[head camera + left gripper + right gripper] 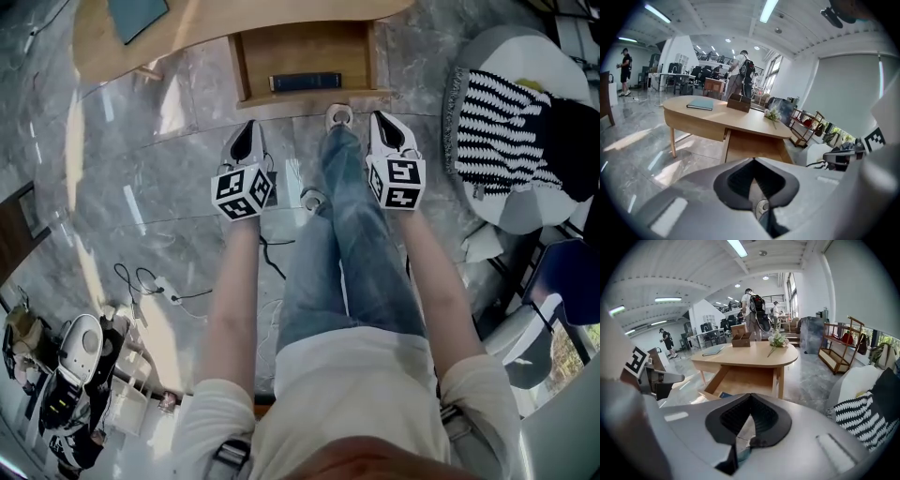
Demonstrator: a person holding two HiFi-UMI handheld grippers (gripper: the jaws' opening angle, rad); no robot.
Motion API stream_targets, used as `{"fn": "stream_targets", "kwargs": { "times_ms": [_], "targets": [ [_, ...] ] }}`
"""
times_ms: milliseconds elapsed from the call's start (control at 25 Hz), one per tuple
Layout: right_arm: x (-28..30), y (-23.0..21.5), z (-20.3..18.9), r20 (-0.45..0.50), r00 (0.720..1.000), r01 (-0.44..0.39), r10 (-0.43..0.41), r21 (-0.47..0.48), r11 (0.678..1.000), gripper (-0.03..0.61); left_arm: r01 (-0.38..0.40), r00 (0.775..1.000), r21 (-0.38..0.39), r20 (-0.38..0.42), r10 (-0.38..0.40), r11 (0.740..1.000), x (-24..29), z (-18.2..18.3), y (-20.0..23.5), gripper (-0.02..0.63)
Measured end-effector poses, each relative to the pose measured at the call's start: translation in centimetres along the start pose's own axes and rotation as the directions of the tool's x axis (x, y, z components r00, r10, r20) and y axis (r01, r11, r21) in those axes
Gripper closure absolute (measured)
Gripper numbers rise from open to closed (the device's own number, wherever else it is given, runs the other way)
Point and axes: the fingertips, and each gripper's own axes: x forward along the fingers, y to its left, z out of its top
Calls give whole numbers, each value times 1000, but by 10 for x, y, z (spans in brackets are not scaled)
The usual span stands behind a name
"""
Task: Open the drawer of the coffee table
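With the left gripper [247, 131] and right gripper [379, 120] both closed on nothing, the pulled-out drawer [300, 52] is located just beyond them, its front lying left to right.

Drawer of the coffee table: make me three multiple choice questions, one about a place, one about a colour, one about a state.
1. Where is the dark blue flat item? A on the floor; B in the open drawer; C on the tabletop.
2. What colours is the cushion? A black and white; B red; C green.
3. How are the left gripper and right gripper? A both open; B clamped on the drawer front; C both shut, empty.
Answers: B, it lies on the drawer's bottom; A, stripes show plainly; C, each gripper view shows jaws together with nothing between.
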Motion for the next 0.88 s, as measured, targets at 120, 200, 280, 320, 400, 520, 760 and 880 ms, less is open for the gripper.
{"fn": "stream_targets", "kwargs": {
  "times_ms": [120, 200, 280, 320, 400, 520, 760, 880],
  "targets": [
    [-23, 13, 11, 25, 1000, -11, 11, 7, 1000, 578, 4, 1000, -15, 11, -4, 1000, -23, 7, -8, 615],
    [-38, 21, 18, 40, 999, -20, 20, 8, 1000, 578, 9, 1000, -26, 16, -9, 1000, -39, 14, -14, 615],
    [-53, 29, 27, 57, 998, -26, 26, 9, 1000, 578, 14, 1000, -32, 28, -13, 999, -54, 22, -21, 615],
    [-63, 33, 31, 65, 997, -30, 29, 9, 1000, 578, 16, 999, -36, 34, -14, 999, -63, 27, -25, 615],
    [-83, 43, 40, 82, 996, -42, 41, 10, 999, 578, 20, 999, -46, 47, -18, 999, -81, 35, -35, 615],
    [-115, 59, 55, 110, 992, -67, 65, 16, 998, 580, 31, 998, -58, 62, -28, 998, -109, 48, -51, 615],
    [-173, 84, 88, 171, 979, -113, 109, 15, 993, 580, 56, 994, -30, 95, -53, 998, -162, 77, -81, 615],
    [-197, 91, 108, 207, 970, -127, 126, -5, 992, 580, 70, 991, -40, 117, -65, 997, -184, 91, -95, 615]
  ]
}}
